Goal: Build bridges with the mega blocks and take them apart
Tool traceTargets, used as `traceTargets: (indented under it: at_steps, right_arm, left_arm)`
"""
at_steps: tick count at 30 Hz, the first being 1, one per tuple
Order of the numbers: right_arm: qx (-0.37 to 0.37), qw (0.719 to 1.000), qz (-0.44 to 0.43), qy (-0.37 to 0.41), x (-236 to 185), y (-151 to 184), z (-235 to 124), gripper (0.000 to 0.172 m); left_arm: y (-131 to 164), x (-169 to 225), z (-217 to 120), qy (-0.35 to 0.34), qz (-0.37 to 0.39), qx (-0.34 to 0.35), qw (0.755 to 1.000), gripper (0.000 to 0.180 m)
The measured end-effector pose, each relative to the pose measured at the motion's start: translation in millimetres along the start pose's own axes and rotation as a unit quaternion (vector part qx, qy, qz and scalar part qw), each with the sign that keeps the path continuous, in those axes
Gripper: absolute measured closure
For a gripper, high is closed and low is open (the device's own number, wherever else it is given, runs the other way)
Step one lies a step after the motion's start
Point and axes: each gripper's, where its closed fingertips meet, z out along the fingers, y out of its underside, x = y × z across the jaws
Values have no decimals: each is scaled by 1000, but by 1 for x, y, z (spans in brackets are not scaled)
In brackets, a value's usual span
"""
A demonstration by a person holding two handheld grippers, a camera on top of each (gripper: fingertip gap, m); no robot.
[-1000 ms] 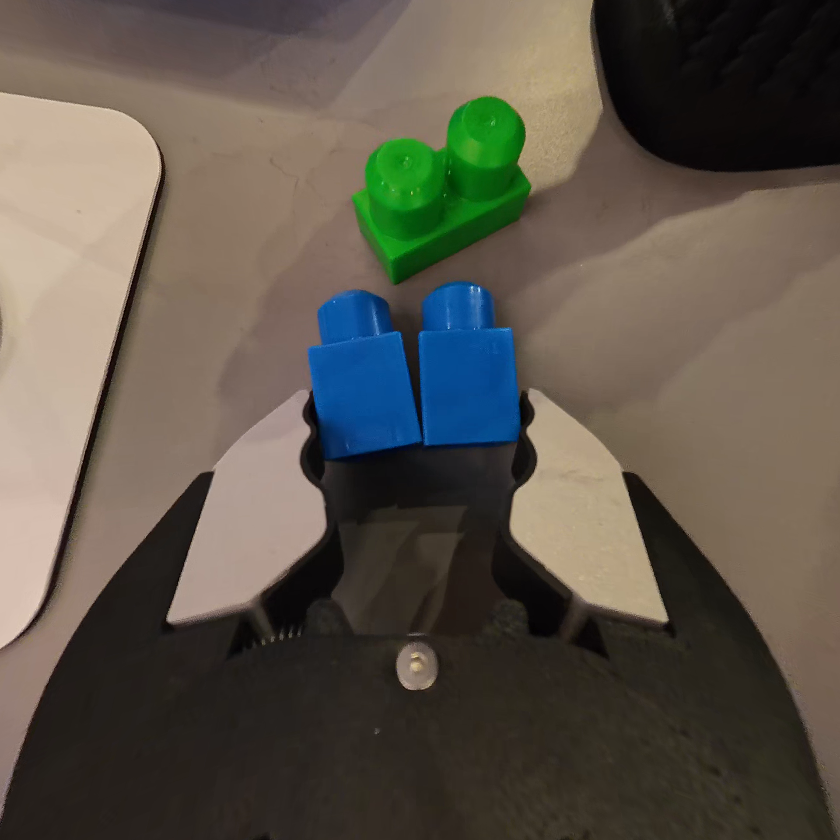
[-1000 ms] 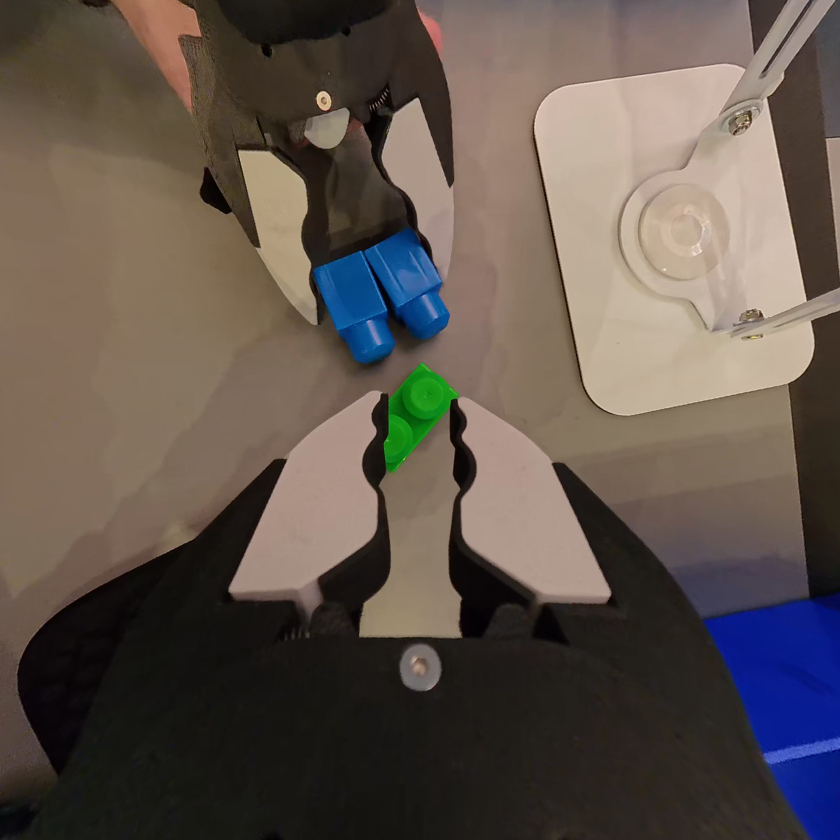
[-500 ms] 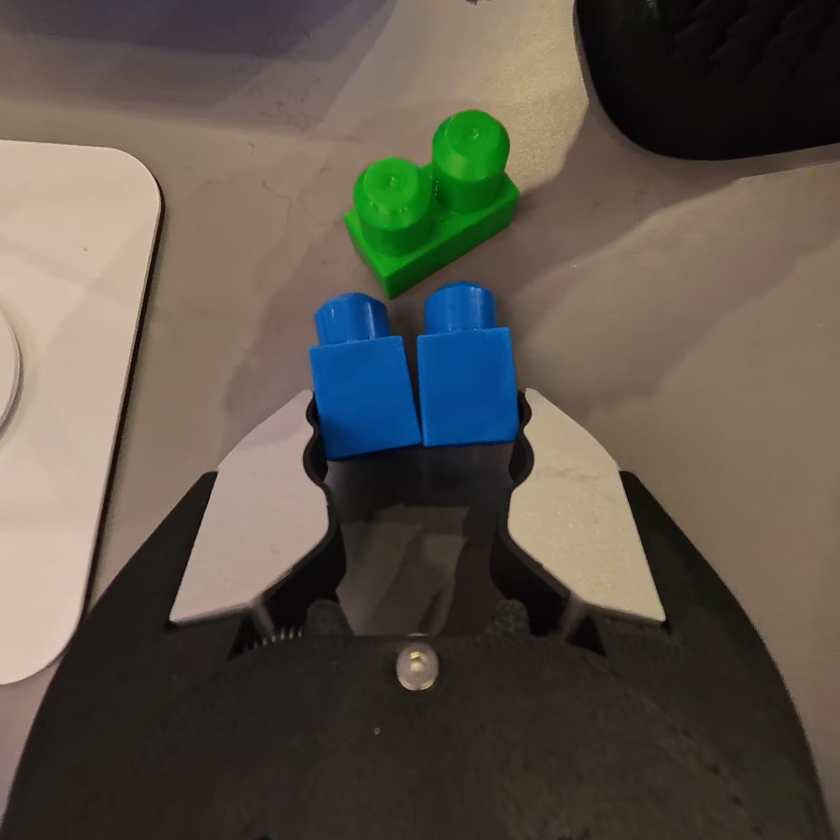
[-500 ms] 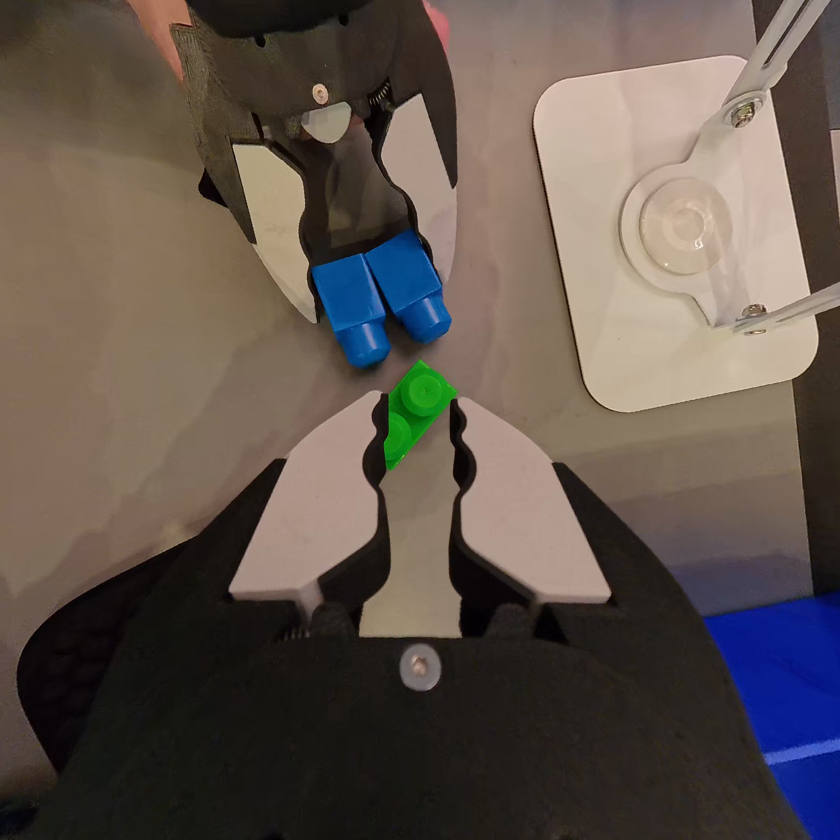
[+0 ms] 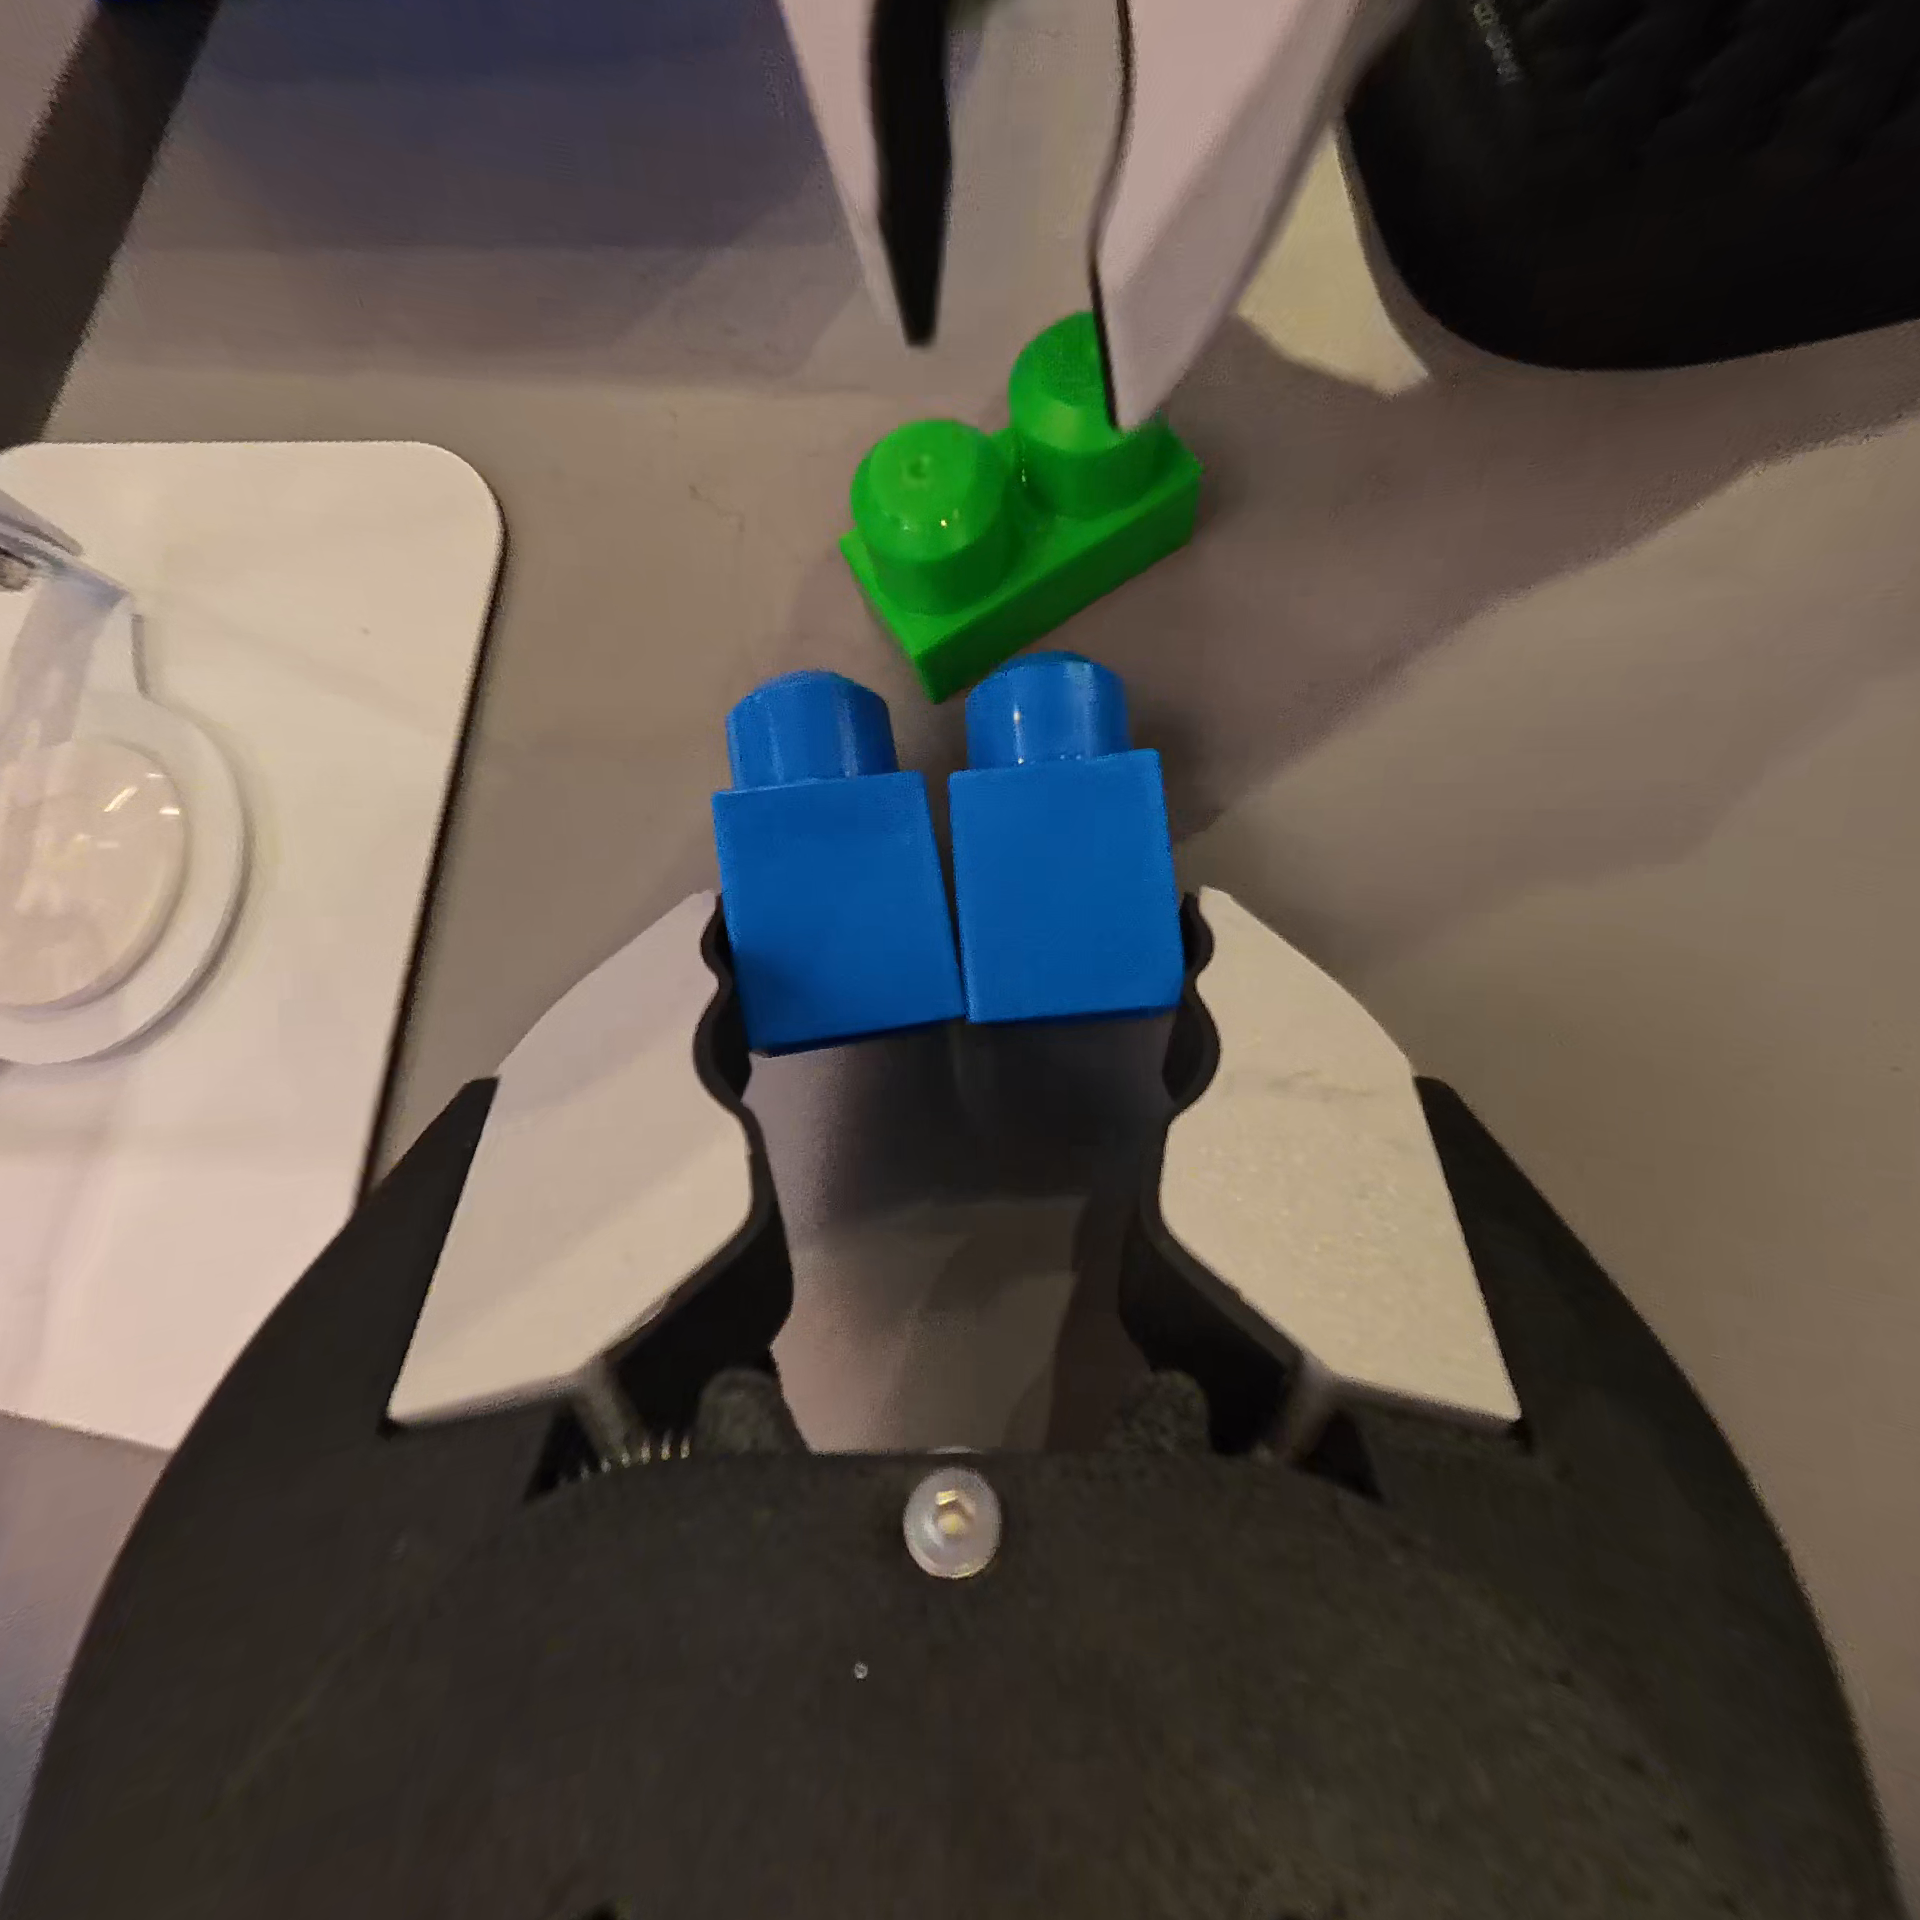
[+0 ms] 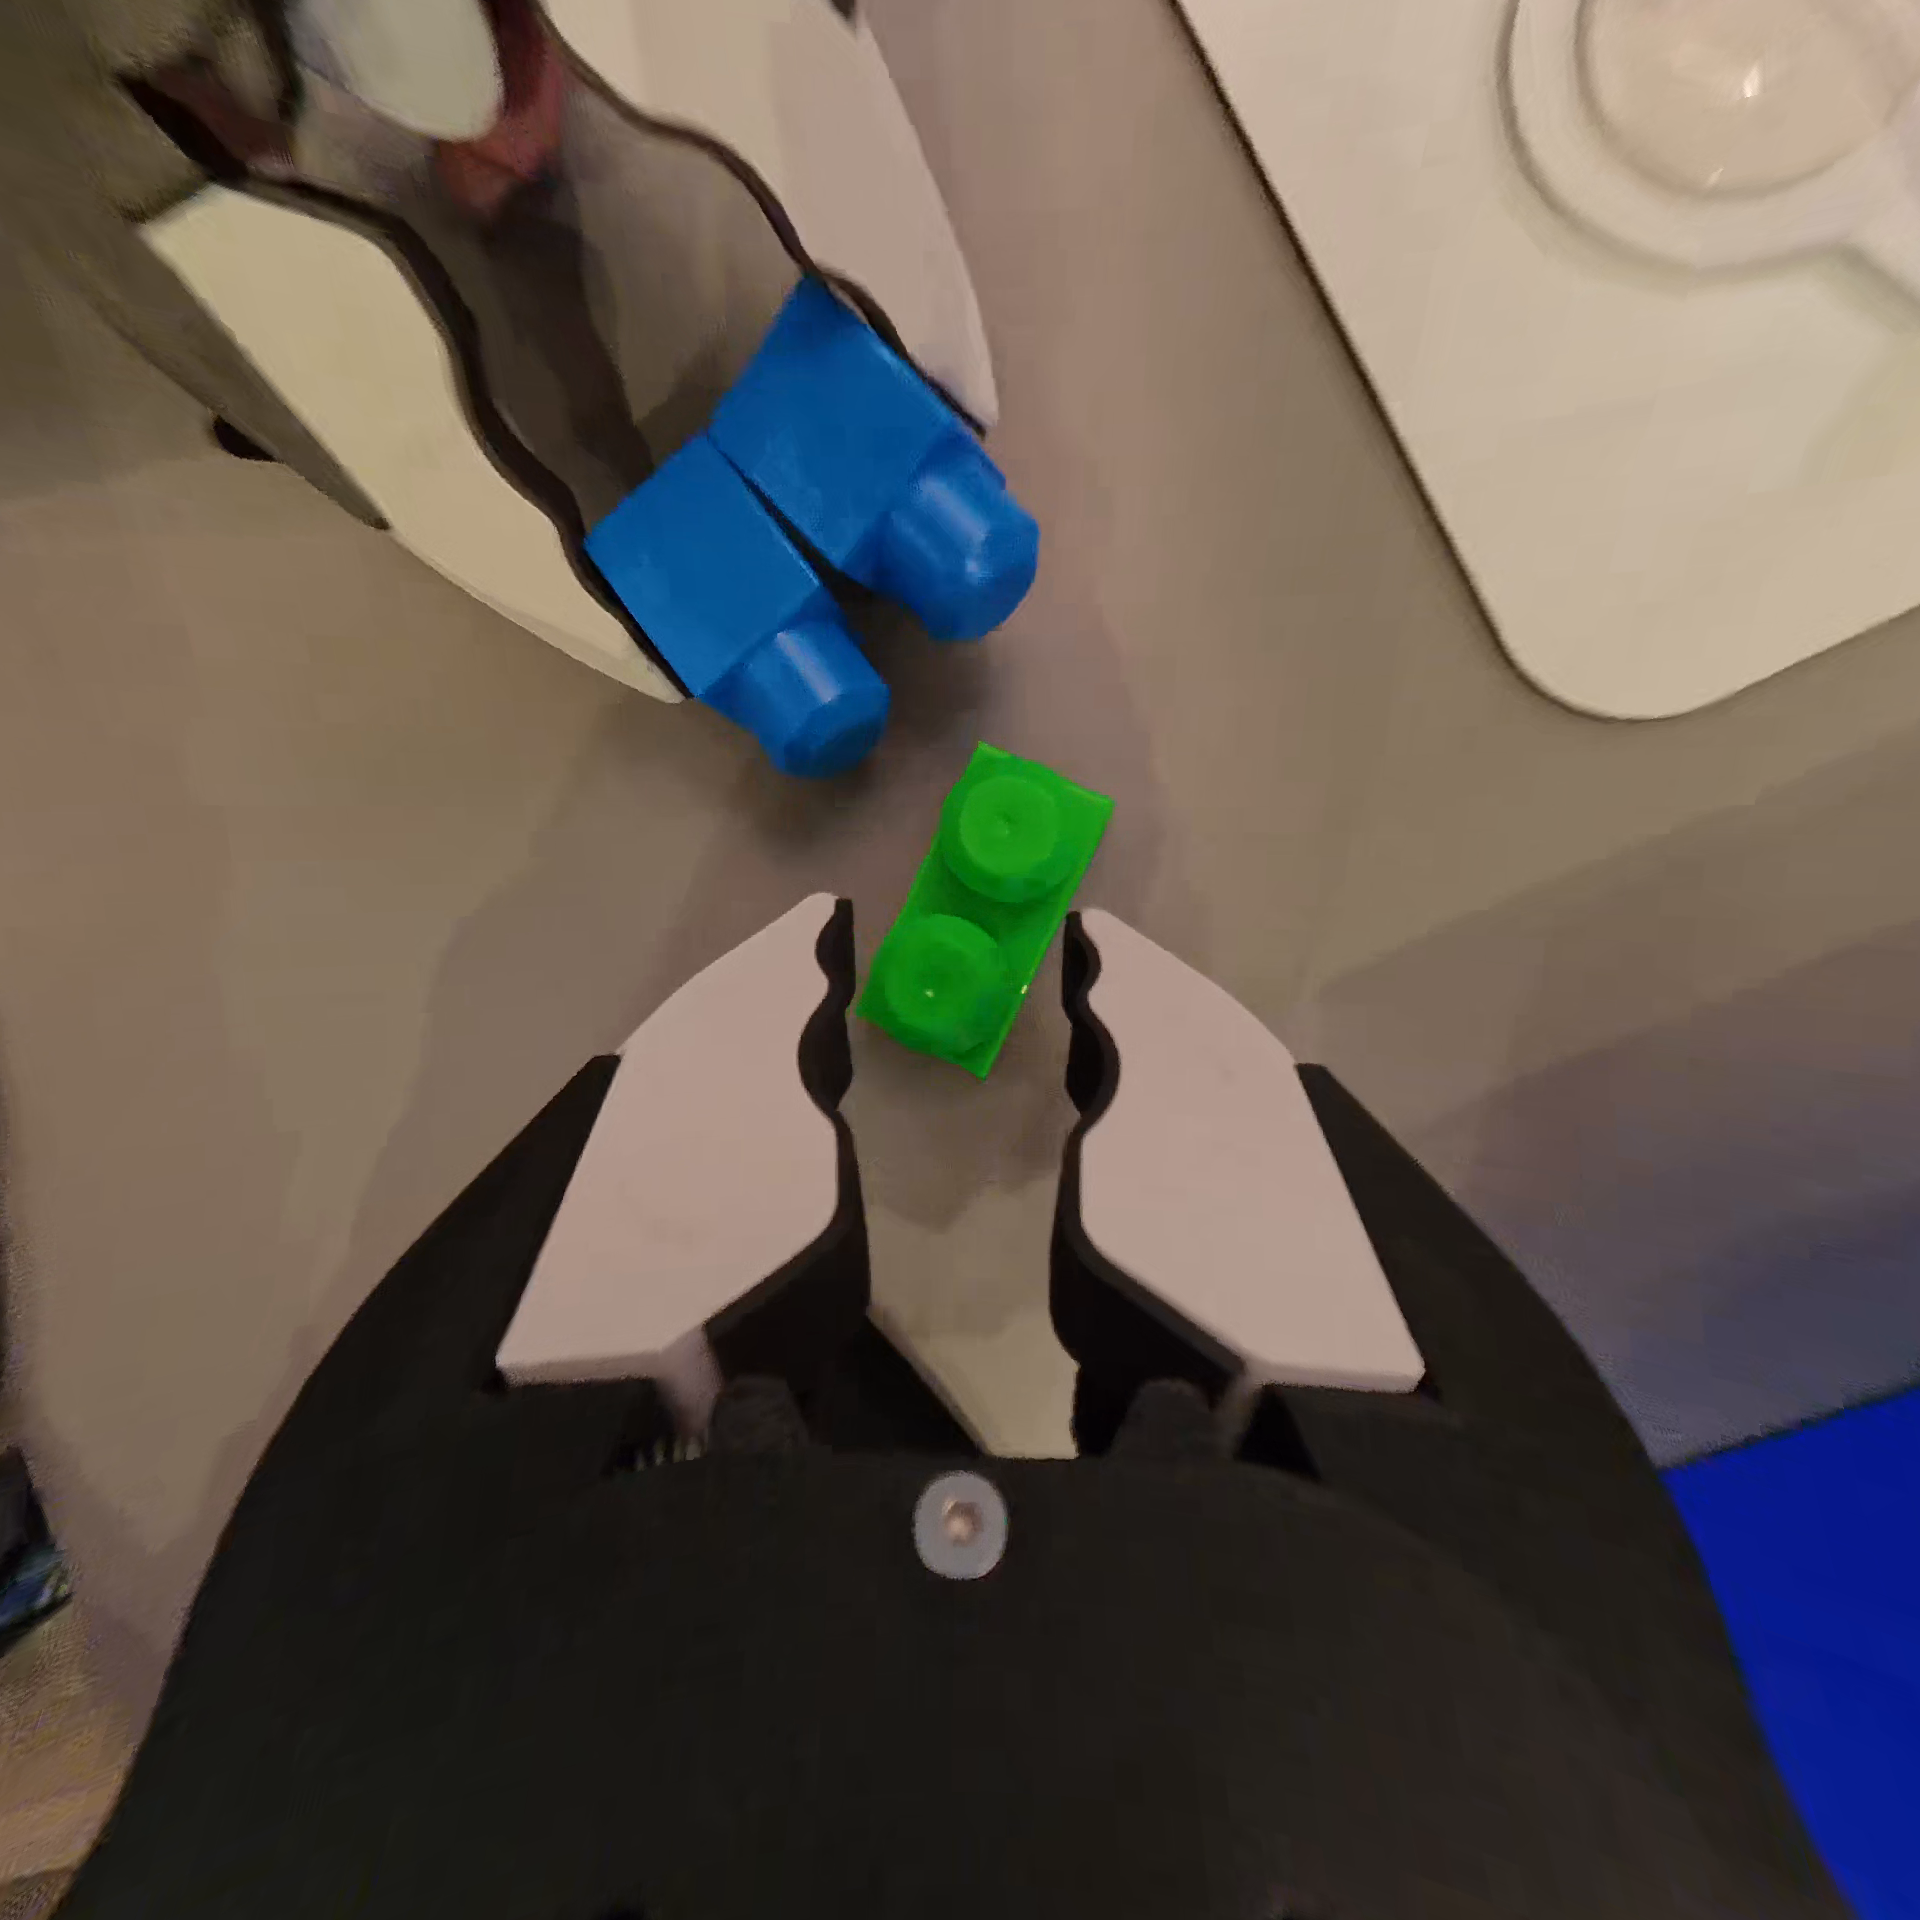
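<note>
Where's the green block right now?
The green block lies studs-up on the grey table, its near end between the right gripper's open fingertips, untouched, just ahead of the two blue blocks in the left gripper.

Left gripper [image 5: 951, 935]: black textured body, 2 pale grey fingers [image 5: 582, 1122] with wavy black pads, 1 silvery screw [image 5: 951, 1536]. Right gripper [image 6: 956, 966] looks alike.

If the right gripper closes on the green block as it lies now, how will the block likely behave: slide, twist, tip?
The green block looks like rigid moulded plastic, so it probably won't deform. It lies skewed between the open right gripper, so closing would likely twist it square first. Its flat base on the smooth table suggests sliding rather than tipping.
</note>
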Motion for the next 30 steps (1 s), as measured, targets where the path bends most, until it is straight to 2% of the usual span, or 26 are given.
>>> traceTargets:
  at_steps: [4,10,13,15,17,20,27,30]
  right_arm:
    - [-33,998,21,45,6,15,22,129]
    - [-32,998,24,44,3,14,33,136]
    - [19,999,44,19,3,2,25,136]
    - [88,993,72,-1,6,-14,11,136]
    - [176,978,103,-42,6,-34,-11,136]
    - [290,936,152,-127,3,-59,-47,136]
    - [363,878,194,-245,-12,-80,-68,136]
    - [395,856,204,-265,-14,-88,-77,137]
  left_arm:
    - [-4,-5,-5,-26,8,9,1000,102]
    - [-8,-8,-14,-57,17,22,998,102]
    - [-13,-13,-22,-78,23,36,996,102]
    - [-18,-17,-29,-95,27,49,994,102]
    - [-24,-21,-37,-116,35,63,991,102]
    - [-38,-26,-51,-148,57,82,984,102]
    - [-69,-27,-73,-191,110,100,970,102]
    - [-77,-26,-76,-199,126,101,967,102]
